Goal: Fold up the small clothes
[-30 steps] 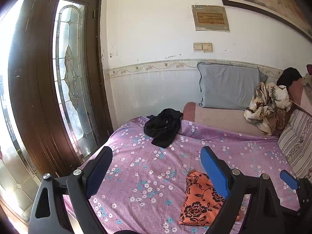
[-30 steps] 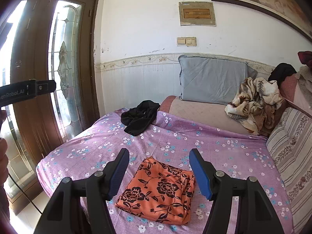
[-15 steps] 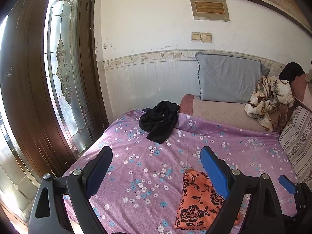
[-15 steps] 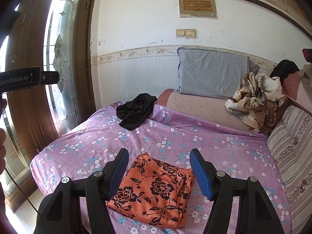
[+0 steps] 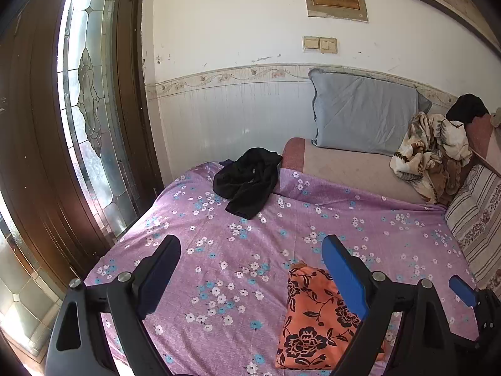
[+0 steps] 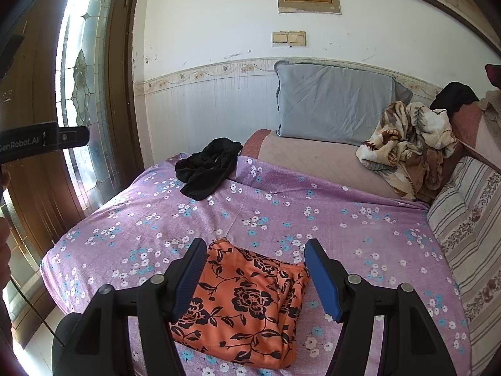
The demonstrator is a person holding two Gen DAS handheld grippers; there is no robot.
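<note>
Now, left gripper [image 5: 250, 250]: I hold it spread, empty.
Right gripper [image 6: 255, 255]: spread, empty.
Black garment [image 6: 208, 167]: light, limp, crumpled; I'd pinch an edge.
Orange floral cloth [image 6: 247, 304]: soft, folded.

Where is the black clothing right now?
The black clothing lies crumpled at the far left of the purple flowered bedsheet, near the wall and the glass door, left of the grey pillow.

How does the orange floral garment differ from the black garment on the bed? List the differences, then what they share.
The orange floral garment is folded into a flat packet; the black garment lies crumpled. The orange one is patterned with black flowers; the black one is plain. The orange one lies near the grippers; the black one lies far off, toward the wall. Both rest on the purple flowered bedsheet, ungripped.
</note>
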